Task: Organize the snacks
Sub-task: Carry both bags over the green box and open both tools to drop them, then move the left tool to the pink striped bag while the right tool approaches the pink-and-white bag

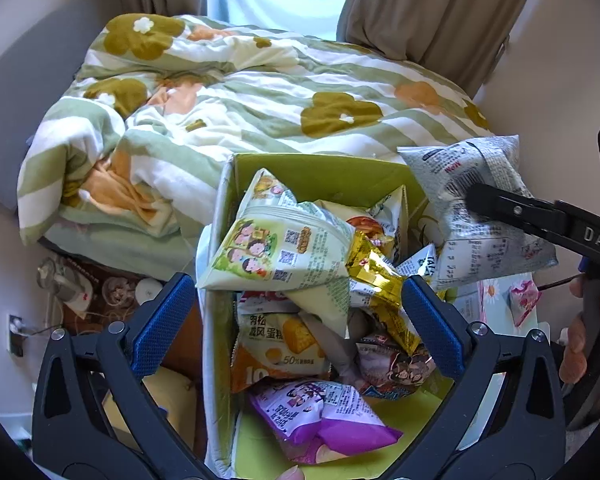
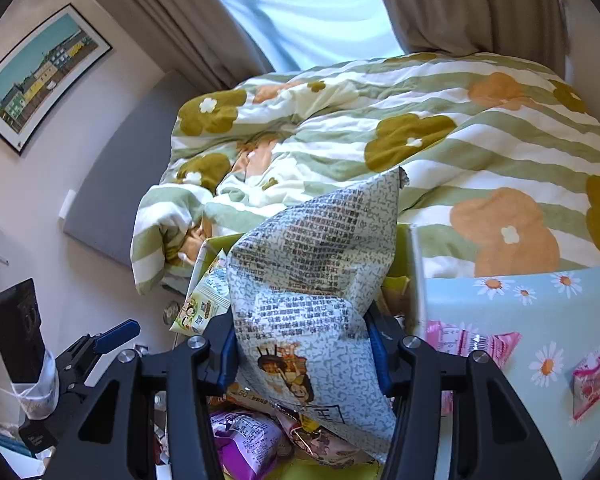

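Grey snack bag (image 2: 312,280) clamped in right gripper (image 2: 304,344) above box (image 1: 320,176); left gripper (image 1: 300,320) wide, empty

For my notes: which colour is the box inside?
Lime green box, clearest in the left wrist view.

Our left gripper (image 1: 298,324) hangs wide open above the green box (image 1: 320,178) of snacks.
We see the right gripper (image 1: 474,200) at the right clamping a grey printed packet (image 1: 480,212) over the box's far corner, with the floral duvet (image 1: 220,100) beyond.
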The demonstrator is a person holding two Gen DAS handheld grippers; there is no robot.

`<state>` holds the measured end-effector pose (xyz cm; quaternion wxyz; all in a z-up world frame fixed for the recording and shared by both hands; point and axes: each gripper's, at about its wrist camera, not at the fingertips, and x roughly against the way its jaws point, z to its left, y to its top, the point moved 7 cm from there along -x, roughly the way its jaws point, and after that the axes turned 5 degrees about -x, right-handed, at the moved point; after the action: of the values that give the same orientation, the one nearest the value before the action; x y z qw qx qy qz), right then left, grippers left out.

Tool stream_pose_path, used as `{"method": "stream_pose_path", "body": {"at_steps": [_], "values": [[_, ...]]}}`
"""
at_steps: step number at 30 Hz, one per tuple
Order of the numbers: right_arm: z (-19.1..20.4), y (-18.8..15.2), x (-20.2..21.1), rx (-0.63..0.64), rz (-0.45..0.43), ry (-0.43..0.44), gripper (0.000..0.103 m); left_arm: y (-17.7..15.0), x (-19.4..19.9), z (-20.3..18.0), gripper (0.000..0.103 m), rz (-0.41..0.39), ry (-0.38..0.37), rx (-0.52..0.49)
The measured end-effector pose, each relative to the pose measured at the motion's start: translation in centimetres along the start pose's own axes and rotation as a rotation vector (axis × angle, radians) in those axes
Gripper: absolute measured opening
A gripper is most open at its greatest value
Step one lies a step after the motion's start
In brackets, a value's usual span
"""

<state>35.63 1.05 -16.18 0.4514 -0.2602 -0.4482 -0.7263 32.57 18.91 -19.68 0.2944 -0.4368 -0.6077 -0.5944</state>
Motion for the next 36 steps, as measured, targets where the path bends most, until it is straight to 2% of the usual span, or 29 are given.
{"method": "stream_pose_path", "body": {"at_steps": [6, 8, 10, 12, 18, 25, 31, 36], "values": [[0.7, 0.4, -2.1, -0.004, 0.022, -0.002, 0.049, -0.3, -0.3, 0.6, 0.102, 0.003, 0.004, 0.019], [0.5, 0.5, -2.8, -0.009, 0.029, -0.024, 0.057, -0.4, -0.5, 1.0, 0.102, 0.001, 0.012, 0.027], [0.3, 0.5, -2.9, -0.025, 0.022, -0.043, 0.09, -0.5, -0.7, 1.3, 0.102, 0.008, -0.002, 0.049], [0.2, 0.5, -2.6, -0.033, 0.002, -0.042, 0.103, -0.9, -0.9, 1.8, 0.102, 0.012, -0.016, 0.072], [-1.1, -1.1, -2.1, -0.022, -0.012, -0.087, 0.103, -1.7, -1.3, 2.1, 0.102, 0.009, -0.001, 0.064], [-1.1, -1.3, 0.6, -0.012, -0.068, -0.068, 0.103, -1.3, 0.7, 1.2, 0.102, -0.028, 0.0, 0.057], [-0.6, -1.7, 3.8, 0.031, -0.077, -0.049, 0.103, -1.1, 3.7, -1.7, 0.102, -0.08, 0.004, 0.034], [-1.4, -2.7, 7.7, 0.083, -0.126, -0.037, 0.103, -2.0, 5.8, -5.2, 0.102, -0.117, 0.019, 0.02]]}}
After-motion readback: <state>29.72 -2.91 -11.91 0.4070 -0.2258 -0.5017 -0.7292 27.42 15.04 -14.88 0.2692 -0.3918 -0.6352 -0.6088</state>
